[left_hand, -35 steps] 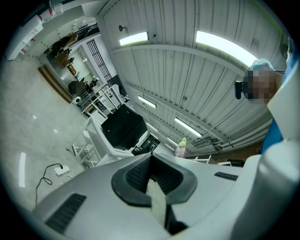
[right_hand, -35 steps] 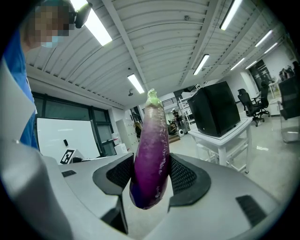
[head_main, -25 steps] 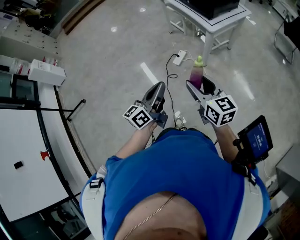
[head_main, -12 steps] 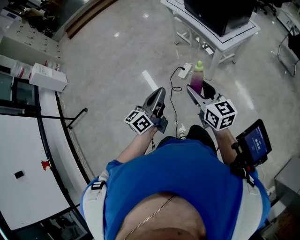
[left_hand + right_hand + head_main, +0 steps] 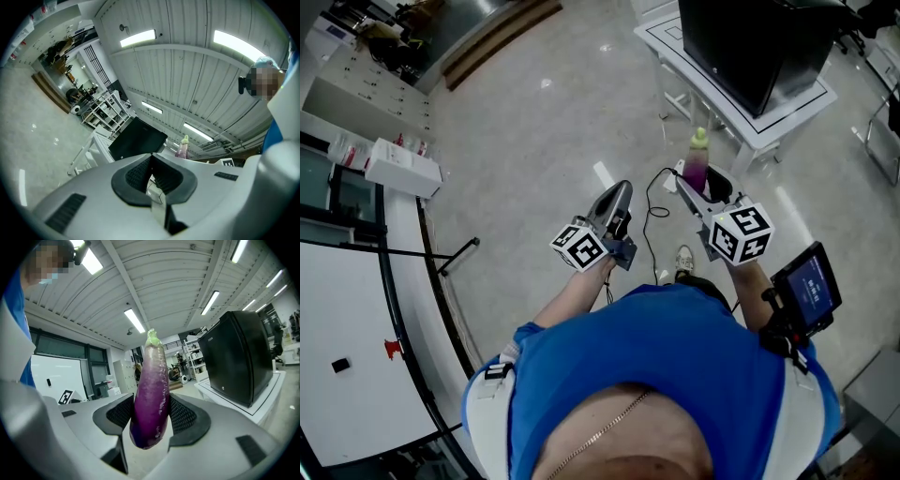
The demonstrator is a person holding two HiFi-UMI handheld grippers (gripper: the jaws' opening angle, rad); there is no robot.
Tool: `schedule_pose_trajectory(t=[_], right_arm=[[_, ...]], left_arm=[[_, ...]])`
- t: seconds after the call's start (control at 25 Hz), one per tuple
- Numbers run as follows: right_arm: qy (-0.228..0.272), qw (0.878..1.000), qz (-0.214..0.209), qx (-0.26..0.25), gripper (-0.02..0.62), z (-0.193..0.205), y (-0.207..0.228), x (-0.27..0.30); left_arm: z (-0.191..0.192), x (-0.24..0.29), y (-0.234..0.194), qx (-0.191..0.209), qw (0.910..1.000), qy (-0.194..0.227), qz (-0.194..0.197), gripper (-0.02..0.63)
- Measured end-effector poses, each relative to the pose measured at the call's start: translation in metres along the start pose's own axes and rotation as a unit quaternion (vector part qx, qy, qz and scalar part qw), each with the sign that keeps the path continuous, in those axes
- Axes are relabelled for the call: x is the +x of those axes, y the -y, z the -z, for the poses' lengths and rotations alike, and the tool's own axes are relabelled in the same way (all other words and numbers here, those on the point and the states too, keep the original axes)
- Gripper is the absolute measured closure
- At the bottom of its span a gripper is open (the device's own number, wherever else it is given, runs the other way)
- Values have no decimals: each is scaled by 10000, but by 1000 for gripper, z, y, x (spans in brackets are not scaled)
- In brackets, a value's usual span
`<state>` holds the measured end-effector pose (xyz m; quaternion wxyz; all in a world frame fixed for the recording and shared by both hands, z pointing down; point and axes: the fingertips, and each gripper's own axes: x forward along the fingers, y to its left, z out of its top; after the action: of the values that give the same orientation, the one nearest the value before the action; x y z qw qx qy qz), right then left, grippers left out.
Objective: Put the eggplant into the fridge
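A purple eggplant (image 5: pixel 697 161) with a green stem stands upright between the pads of my right gripper (image 5: pixel 701 183), which is shut on it. In the right gripper view the eggplant (image 5: pixel 151 397) fills the gap between the jaws of that gripper (image 5: pixel 150 414). My left gripper (image 5: pixel 616 200) is held beside it, shut and empty; the left gripper view shows its jaws (image 5: pixel 151 161) pressed together. The black fridge (image 5: pixel 759 42) stands with its door closed on a white table (image 5: pixel 811 101) ahead and to the right. It also shows as the fridge (image 5: pixel 236 357) in the right gripper view.
A power strip with a black cable (image 5: pixel 652 192) lies on the floor just ahead of my grippers. A white box (image 5: pixel 403 167) sits on a counter at the left, above a white board (image 5: pixel 347 328). A small screen (image 5: pixel 811 286) is strapped at my right arm.
Both grippers and the person have moved forward across the floor; the fridge and its table are nearer and larger in the head view. The eggplant stays held in the right gripper.
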<state>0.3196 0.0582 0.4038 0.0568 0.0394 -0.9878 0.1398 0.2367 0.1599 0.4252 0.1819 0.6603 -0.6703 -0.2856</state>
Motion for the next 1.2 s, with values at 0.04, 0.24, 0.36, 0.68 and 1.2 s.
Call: schedule_pose_trajectory(t=[0.04,0.24,0.36,0.68,1.2], right_arm=[[27,10000,1,-18,359,-6,9,7],[60,9999,-46,-80,359,-34,46,43],[64,9999,-82,-90,359,-46,77,67],[147,9997,-170,-68,359,-53,143,120],[230,9990,386,-75,359,-80,163,133]], left_arm=[[-5,12,-4,29,10000,9,17,598],[-32,67,-26,170,9998,46,62,598],[-39,103,-44,201,9998,27,24,598],[-50,178,-95,351,9994,32,-19,598],[-103,245,-109,477,9973,-131,534,598]])
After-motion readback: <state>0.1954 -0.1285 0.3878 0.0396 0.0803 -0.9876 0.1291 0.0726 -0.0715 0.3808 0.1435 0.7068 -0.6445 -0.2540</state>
